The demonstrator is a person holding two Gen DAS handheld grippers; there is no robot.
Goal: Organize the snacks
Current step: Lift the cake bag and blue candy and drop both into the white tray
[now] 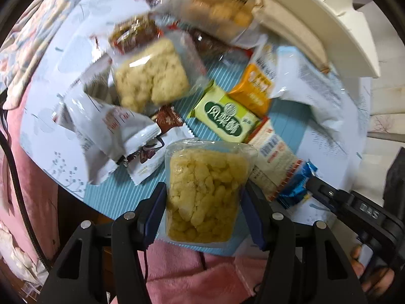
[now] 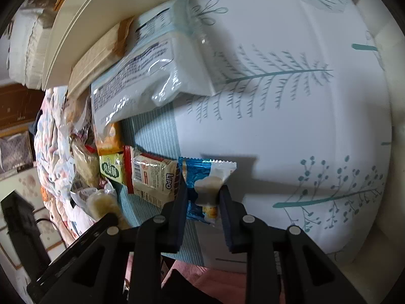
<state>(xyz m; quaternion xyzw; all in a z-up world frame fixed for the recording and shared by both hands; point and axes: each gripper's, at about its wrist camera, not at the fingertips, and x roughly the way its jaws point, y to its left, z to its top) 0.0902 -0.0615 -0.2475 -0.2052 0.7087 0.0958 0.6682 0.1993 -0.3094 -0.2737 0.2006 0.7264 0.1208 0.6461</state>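
My left gripper (image 1: 202, 202) is shut on a clear pack of yellow puffed rice cake (image 1: 205, 192), held above the table's near edge. My right gripper (image 2: 202, 197) is shut on a blue-and-white snack packet (image 2: 205, 185) at the edge of the snack pile; the packet also shows in the left wrist view (image 1: 296, 187). Next to it lies a red-edged Lipo biscuit pack (image 2: 152, 177). A green pineapple-cake packet (image 1: 225, 116) and an orange packet (image 1: 253, 88) lie in the middle of the pile.
A second puffed rice pack (image 1: 149, 76), white wrappers (image 1: 106, 126), brown-wrapped snacks (image 1: 131, 33) and a large white bag (image 2: 152, 76) cover the leaf-patterned tablecloth (image 2: 291, 101). A white tray rim (image 1: 336, 12) stands at the far right. Pink cloth (image 1: 182, 273) lies below the table edge.
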